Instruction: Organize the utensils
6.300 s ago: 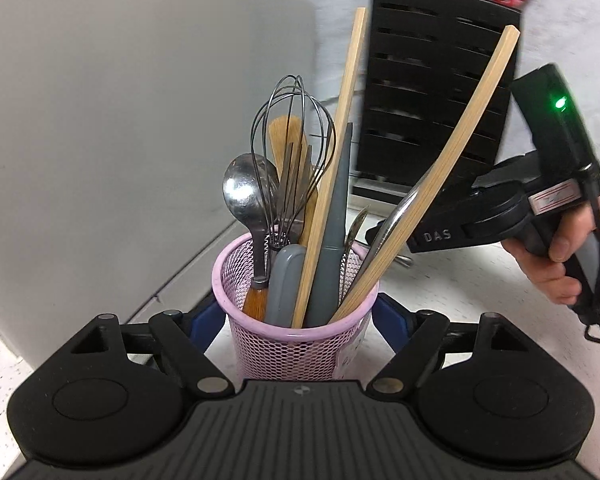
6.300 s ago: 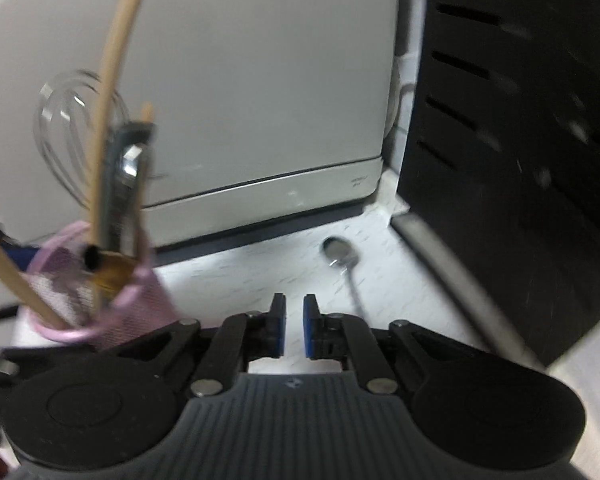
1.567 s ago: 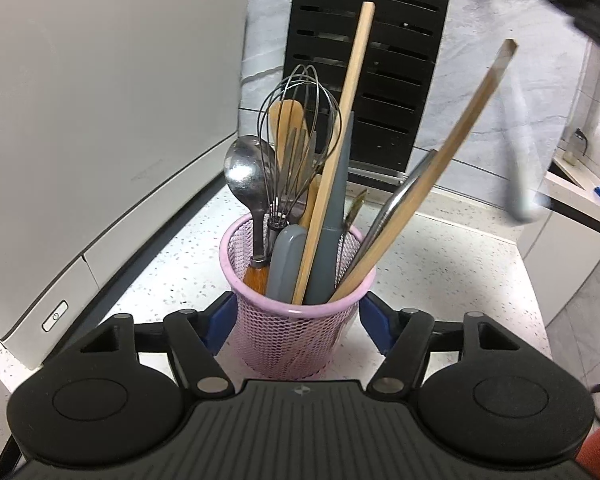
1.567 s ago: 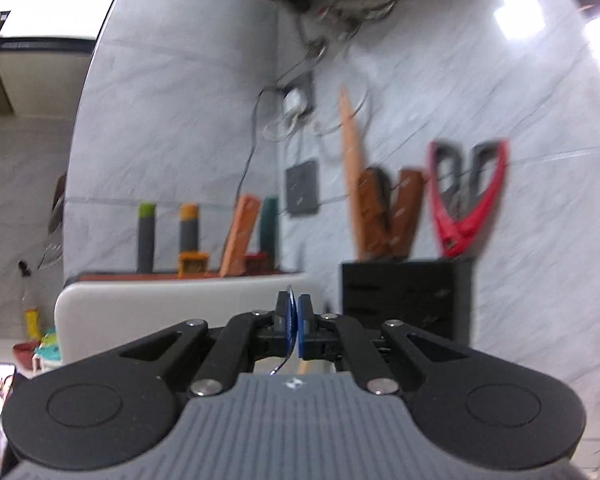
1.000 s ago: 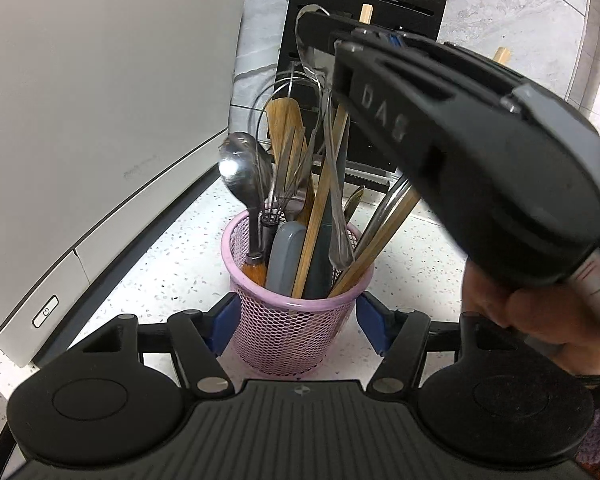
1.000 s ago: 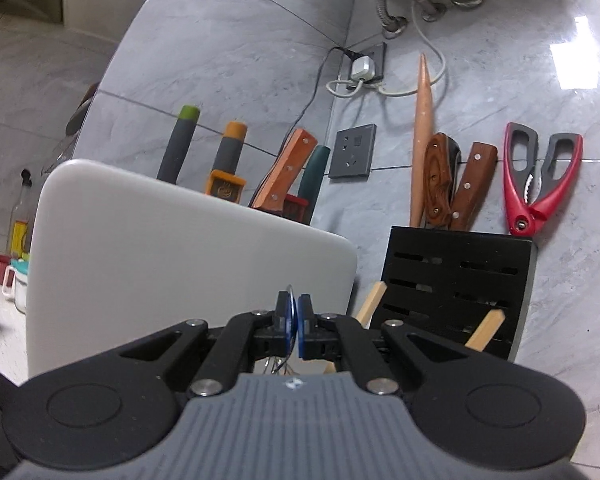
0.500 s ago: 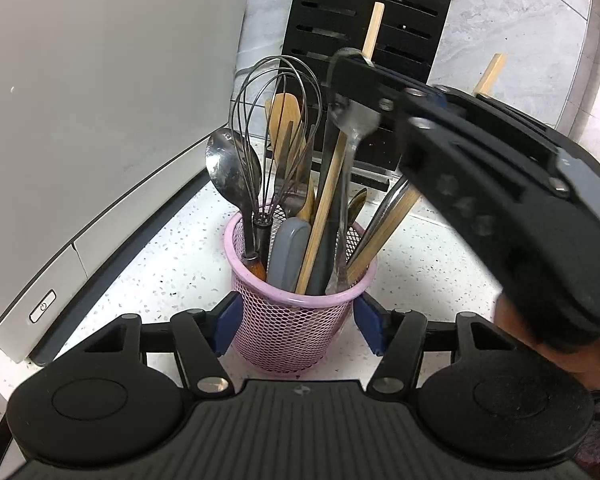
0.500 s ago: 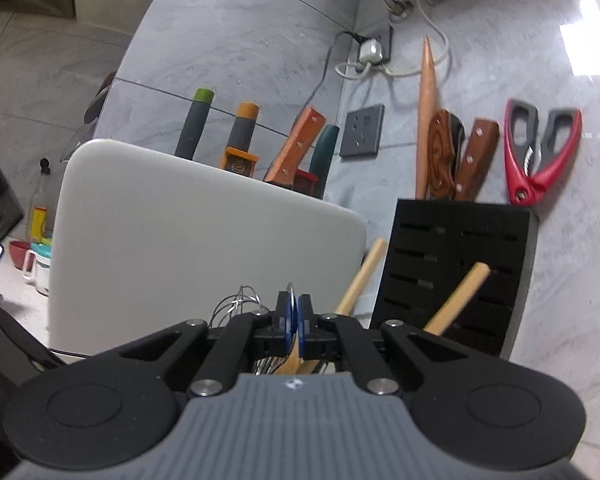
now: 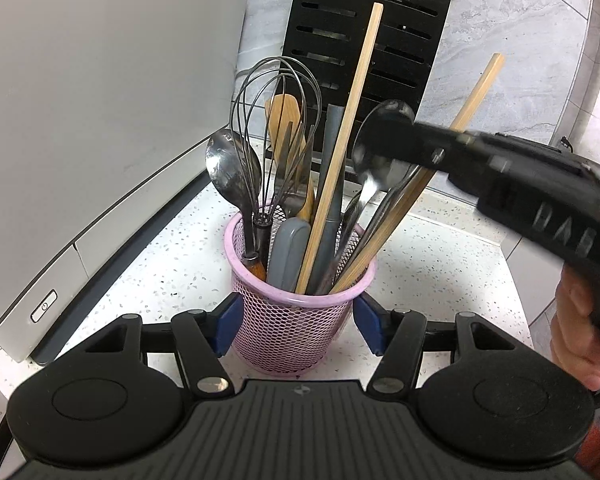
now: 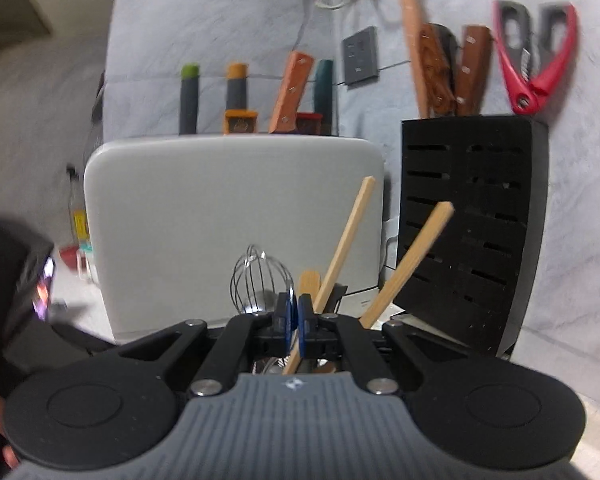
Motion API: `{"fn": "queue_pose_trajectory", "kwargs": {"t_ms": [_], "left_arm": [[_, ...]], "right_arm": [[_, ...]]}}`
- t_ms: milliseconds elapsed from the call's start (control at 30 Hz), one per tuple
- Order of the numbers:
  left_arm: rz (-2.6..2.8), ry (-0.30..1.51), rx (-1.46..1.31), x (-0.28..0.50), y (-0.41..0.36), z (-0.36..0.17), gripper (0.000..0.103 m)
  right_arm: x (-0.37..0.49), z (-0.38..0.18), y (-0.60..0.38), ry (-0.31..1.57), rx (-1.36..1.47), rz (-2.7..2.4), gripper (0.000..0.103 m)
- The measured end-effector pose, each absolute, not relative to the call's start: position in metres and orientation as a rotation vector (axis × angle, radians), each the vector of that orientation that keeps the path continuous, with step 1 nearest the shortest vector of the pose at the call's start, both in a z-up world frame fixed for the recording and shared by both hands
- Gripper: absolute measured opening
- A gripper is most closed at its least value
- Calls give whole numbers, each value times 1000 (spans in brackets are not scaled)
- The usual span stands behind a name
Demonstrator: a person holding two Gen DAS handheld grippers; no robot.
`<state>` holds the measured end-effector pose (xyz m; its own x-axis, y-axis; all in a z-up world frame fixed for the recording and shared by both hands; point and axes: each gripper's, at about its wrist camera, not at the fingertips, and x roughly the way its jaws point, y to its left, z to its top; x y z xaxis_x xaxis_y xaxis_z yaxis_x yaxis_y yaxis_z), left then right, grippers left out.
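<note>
the left gripper (image 9: 296, 322) holds the pink cup (image 9: 300, 312) between its pads on the counter (image 9: 172, 276), next to the grey appliance (image 9: 100, 100). in the cup stand a whisk (image 9: 276, 120), spatula (image 9: 286, 120) and two wooden sticks (image 9: 340, 148). the right gripper (image 10: 293, 316), jaws nearly closed, pinches the spoon (image 9: 380, 160), handle down in the cup. risk: letting go with the spoon jammed against the sticks could lever them out or tip the cup.
</note>
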<state>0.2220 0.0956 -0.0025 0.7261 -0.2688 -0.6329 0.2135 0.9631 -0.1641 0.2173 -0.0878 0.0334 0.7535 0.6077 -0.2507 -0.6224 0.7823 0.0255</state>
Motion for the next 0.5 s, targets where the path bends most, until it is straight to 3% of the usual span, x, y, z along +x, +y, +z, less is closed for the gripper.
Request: {"fn": "queue_pose_trajectory", "kwargs": {"t_ms": [433, 467, 500], "left_arm": [[-275, 697, -60, 219, 95, -2, 69], [-275, 694, -57, 219, 95, -1, 69], [-276, 691, -55, 218, 95, -1, 69]], "right_arm": [[224, 23, -71, 349, -150, 690, 1], [224, 25, -72, 350, -139, 685, 3], [224, 28, -73, 348, -133, 681, 10]]}}
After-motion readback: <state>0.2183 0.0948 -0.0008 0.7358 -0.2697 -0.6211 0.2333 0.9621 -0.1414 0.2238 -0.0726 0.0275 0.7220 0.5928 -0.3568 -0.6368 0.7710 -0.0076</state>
